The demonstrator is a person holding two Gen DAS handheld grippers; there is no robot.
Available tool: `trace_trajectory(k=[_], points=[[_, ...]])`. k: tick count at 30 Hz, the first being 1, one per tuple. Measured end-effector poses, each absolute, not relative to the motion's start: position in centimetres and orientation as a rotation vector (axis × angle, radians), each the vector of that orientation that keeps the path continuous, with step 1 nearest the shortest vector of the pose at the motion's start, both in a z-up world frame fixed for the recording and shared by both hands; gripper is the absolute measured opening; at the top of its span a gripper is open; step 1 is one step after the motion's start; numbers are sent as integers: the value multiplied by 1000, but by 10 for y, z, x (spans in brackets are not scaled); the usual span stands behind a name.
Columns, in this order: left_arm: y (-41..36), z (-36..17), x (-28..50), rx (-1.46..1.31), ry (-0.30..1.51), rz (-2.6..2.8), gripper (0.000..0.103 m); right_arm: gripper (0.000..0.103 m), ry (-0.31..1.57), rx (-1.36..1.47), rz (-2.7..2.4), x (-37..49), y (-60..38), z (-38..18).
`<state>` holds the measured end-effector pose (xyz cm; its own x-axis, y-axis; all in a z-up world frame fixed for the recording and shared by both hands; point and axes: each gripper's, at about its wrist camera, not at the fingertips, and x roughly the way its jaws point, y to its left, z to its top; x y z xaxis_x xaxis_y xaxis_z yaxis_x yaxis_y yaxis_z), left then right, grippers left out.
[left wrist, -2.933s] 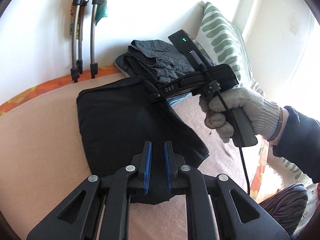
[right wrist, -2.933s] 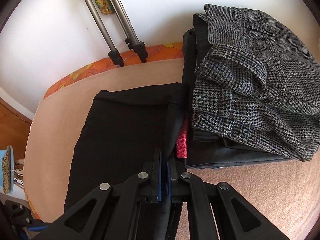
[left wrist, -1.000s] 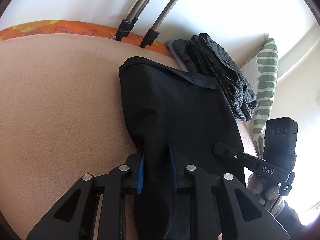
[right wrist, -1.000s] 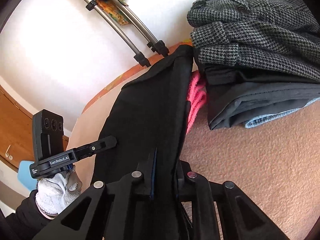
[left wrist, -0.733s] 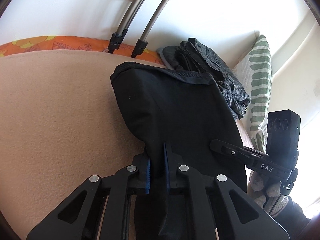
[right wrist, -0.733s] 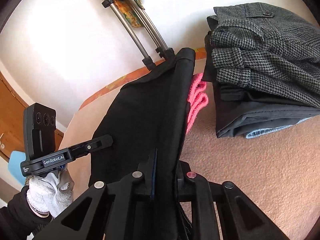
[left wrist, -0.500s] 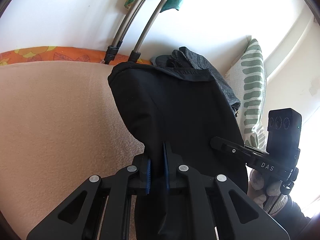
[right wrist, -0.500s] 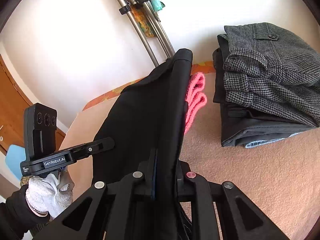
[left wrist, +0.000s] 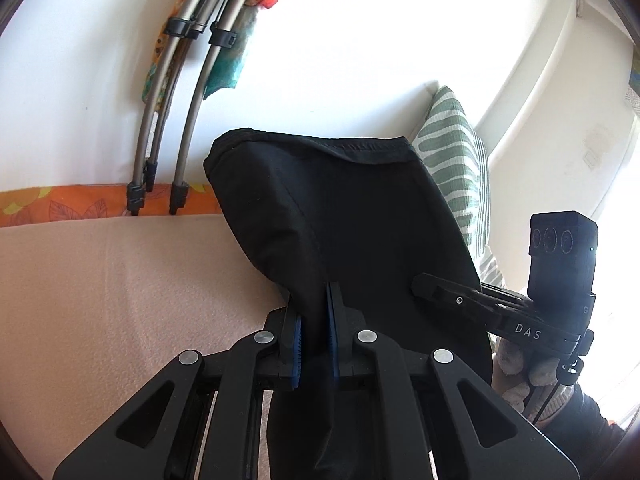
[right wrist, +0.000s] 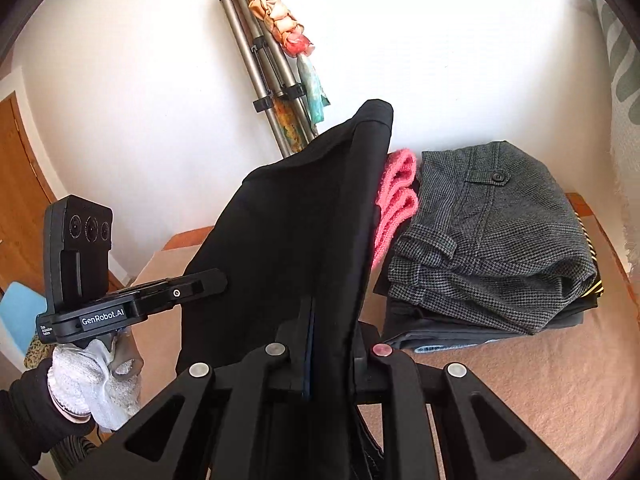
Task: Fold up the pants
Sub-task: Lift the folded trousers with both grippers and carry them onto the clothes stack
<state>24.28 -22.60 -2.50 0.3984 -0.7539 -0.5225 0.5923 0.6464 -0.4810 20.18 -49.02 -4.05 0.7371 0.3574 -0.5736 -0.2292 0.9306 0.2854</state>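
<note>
Folded black pants [left wrist: 352,220] hang in the air above the peach blanket [left wrist: 100,280]. My left gripper [left wrist: 315,328] is shut on their near left edge, cloth pinched between the blue pads. In the right wrist view the same pants [right wrist: 296,220] rise in front of the camera, with my right gripper [right wrist: 330,344] shut on their right edge. The other gripper [left wrist: 500,320] shows at the right of the left wrist view, held by a gloved hand. The left gripper's body [right wrist: 100,308] appears at the left of the right wrist view.
A stack of folded clothes, grey tweed [right wrist: 492,240] on top, lies on the blanket to the right, with a pink knit [right wrist: 394,200] beside it. A folded tripod [right wrist: 264,80] leans on the white wall. A green-striped pillow [left wrist: 460,160] stands at the back right.
Both grippers have risen with the pants, lifting them off the blanket. The left gripper's pads closed onto the cloth early in this span. The views tilted upward toward the wall.
</note>
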Motion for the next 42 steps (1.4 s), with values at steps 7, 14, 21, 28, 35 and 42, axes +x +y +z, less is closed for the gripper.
trace_trajectory(k=[7,14,21,28,35,42], points=[[-287,2,267,-211,713,-911,9,10,624,136,253,215,-536,0],[-334,9,304,-202,695,-927,9,10,615,85,231,259,-579,22],[-372,1,338,-177,692,-895,9,10,629,121,269,311,-623,15],[-395,-32,373,-146,745,-844,9,10,676,168,279,355,-651,-27],[-404,-52,386,-29,759,-752,15,46,757,67,121,378,-664,-68],[-409,-54,386,95,742,-658,41,52,755,33,13,365,-670,-65]])
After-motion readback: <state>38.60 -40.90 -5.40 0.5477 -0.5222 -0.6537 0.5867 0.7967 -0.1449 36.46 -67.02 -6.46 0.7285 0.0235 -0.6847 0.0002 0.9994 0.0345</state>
